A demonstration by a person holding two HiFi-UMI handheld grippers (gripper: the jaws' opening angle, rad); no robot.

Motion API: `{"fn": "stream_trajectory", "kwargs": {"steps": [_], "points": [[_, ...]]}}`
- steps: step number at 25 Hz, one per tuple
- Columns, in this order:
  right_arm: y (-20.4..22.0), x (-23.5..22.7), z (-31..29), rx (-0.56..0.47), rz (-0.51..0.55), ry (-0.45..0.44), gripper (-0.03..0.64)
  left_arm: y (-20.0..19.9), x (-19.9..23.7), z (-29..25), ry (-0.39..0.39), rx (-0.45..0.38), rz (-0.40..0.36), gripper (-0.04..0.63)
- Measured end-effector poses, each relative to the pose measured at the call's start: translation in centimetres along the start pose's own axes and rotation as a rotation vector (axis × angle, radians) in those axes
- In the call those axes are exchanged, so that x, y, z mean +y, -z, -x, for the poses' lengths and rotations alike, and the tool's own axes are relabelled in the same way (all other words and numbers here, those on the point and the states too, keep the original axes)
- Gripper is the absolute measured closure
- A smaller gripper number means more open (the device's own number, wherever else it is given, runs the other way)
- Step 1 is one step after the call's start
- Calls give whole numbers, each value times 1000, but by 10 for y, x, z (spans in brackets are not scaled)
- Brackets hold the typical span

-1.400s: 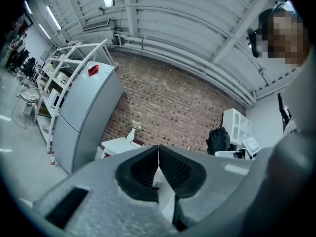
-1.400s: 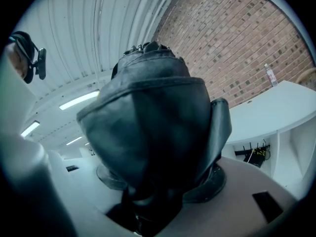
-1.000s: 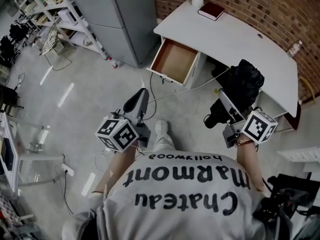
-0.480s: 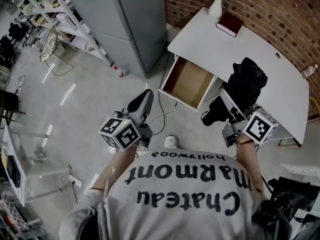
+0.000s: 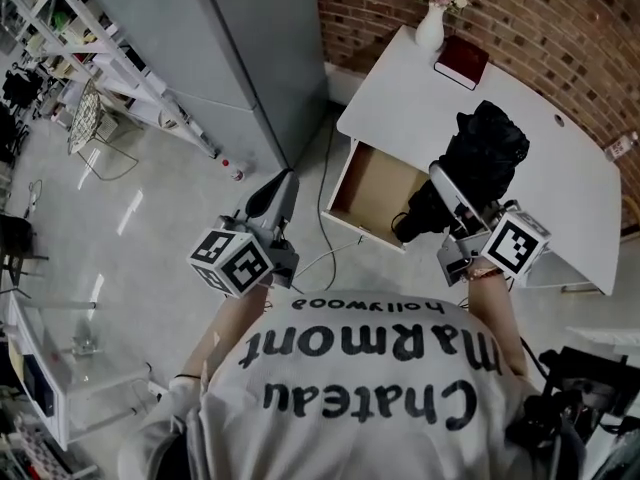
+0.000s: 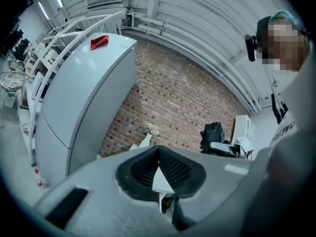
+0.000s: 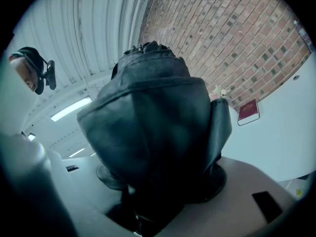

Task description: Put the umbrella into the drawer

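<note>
A black folded umbrella (image 5: 487, 146) is clamped in my right gripper (image 5: 447, 200), held over the desk's front edge just right of the open drawer. In the right gripper view the umbrella (image 7: 153, 122) fills the frame between the jaws. The wooden drawer (image 5: 372, 190) stands pulled out from under the white desk (image 5: 560, 183), empty inside. My left gripper (image 5: 287, 176) hovers over the floor left of the drawer, its fingers closed to a point on nothing. The left gripper view shows its pads (image 6: 170, 168) meeting.
A white vase with flowers (image 5: 431, 23) and a red book (image 5: 462, 61) sit on the desk's far corner by the brick wall. A tall grey cabinet (image 5: 250, 58) stands left of the desk, with shelving (image 5: 90, 58) beyond. A cable (image 5: 322, 258) trails across the floor.
The person has walked toward the desk, carrying both grippers along. The drawer and desk now lie closer, with the umbrella above the desk's edge. Neither grip has changed.
</note>
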State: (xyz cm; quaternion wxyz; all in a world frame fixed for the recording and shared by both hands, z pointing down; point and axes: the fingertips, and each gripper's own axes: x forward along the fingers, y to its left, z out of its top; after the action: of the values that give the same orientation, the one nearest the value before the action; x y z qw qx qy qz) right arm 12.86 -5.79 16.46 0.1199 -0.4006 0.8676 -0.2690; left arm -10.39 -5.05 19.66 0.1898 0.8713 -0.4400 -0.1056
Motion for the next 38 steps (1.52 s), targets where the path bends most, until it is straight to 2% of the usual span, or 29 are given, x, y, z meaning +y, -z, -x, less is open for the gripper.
{"fn": "stream_trajectory", "kwargs": {"steps": [5, 9, 13, 17, 21, 28, 33, 38], "points": [[-2, -1, -13, -4, -20, 3, 354, 1, 13, 1, -37, -18, -11, 580], [7, -12, -48, 22, -15, -19, 354, 15, 45, -11, -74, 21, 16, 580], [29, -33, -69, 67, -38, -10, 354, 52, 59, -15, -99, 89, 50, 580], [53, -60, -93, 88, -109, -27, 354, 80, 69, -11, -96, 102, 77, 580], [90, -79, -116, 177, -109, -61, 360, 118, 81, -5, -171, 151, 134, 580], [178, -124, -148, 357, 124, -131, 370, 184, 115, -6, -272, 207, 180, 580], [236, -156, -155, 476, 211, -170, 370, 233, 124, -8, -316, 253, 197, 580], [286, -188, -156, 561, 281, -181, 371, 277, 139, -19, -339, 255, 219, 580]]}}
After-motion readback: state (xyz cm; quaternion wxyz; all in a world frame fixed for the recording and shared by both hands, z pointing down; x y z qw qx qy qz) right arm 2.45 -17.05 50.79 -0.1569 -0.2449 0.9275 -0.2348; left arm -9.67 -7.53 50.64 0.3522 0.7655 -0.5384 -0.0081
